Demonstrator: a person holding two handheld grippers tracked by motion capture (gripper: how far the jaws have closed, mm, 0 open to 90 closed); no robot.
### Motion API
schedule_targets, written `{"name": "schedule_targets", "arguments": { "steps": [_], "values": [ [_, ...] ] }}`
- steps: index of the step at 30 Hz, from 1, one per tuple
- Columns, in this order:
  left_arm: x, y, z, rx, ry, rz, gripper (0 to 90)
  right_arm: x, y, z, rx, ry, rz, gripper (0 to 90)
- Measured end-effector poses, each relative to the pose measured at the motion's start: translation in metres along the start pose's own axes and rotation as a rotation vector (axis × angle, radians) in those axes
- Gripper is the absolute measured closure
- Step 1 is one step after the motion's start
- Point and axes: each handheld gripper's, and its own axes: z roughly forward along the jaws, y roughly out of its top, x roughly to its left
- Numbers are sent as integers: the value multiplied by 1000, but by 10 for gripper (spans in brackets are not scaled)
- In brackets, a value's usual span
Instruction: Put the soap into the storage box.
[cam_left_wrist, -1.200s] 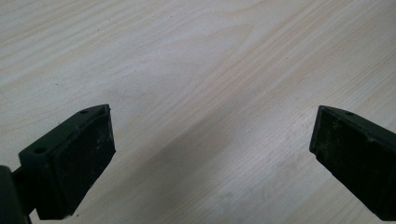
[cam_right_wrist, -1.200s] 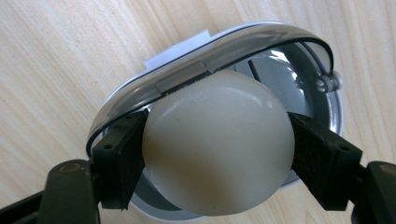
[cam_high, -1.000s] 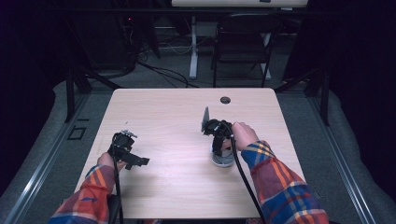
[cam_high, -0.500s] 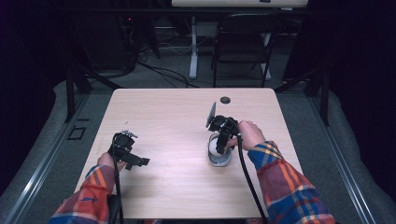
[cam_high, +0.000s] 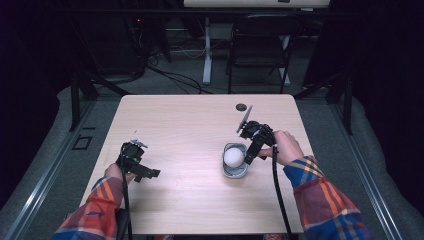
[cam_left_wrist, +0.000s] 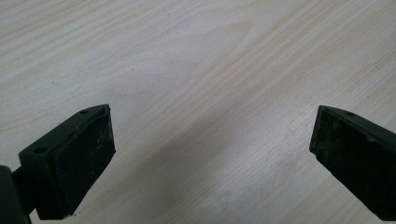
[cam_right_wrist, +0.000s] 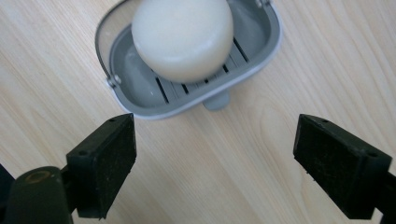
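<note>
Light wooden table (cam_high: 190, 130) seen from above, plaid-sleeved forearms entering from the near edge; grey soap dish (cam_high: 234, 161) resting flat on the right half of the tabletop, round white soap bar (cam_high: 233, 157) lying inside it on the slotted floor. Right gripper (cam_high: 248, 159) held in the right hand (cam_high: 285, 147) just beside the dish on its right side, tilted down toward it, grey three-cornered plate raised behind, black cable trailing back along the sleeve; jaws spread wide with bare wood between them, not touching dish or soap. In the right gripper view, dish (cam_right_wrist: 187, 60) near the top centre beyond the jaw tips, small tab on its rim pointing toward the gap, soap bar (cam_right_wrist: 182, 37) covering most of the ribbed floor; right gripper (cam_right_wrist: 215, 158) parted, pads (cam_right_wrist: 116, 158) empty. Left gripper (cam_high: 150, 173) held in the left hand (cam_high: 120, 170) low over the near left part of the table, well apart from the dish; in the left gripper view, left gripper (cam_left_wrist: 212, 154) spread wide over plain wood grain, gripping nothing. Small dark round hole (cam_high: 241, 107) near the far edge of the table; dark chair (cam_high: 260, 50) and cables on the floor beyond.
</note>
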Motion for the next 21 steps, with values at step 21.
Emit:
{"name": "schedule_targets", "arguments": {
  "steps": [21],
  "values": [
    [-1,0,2,22,-5,-5,0,-26,-96,6,29,-64,145,136]
  ]
}}
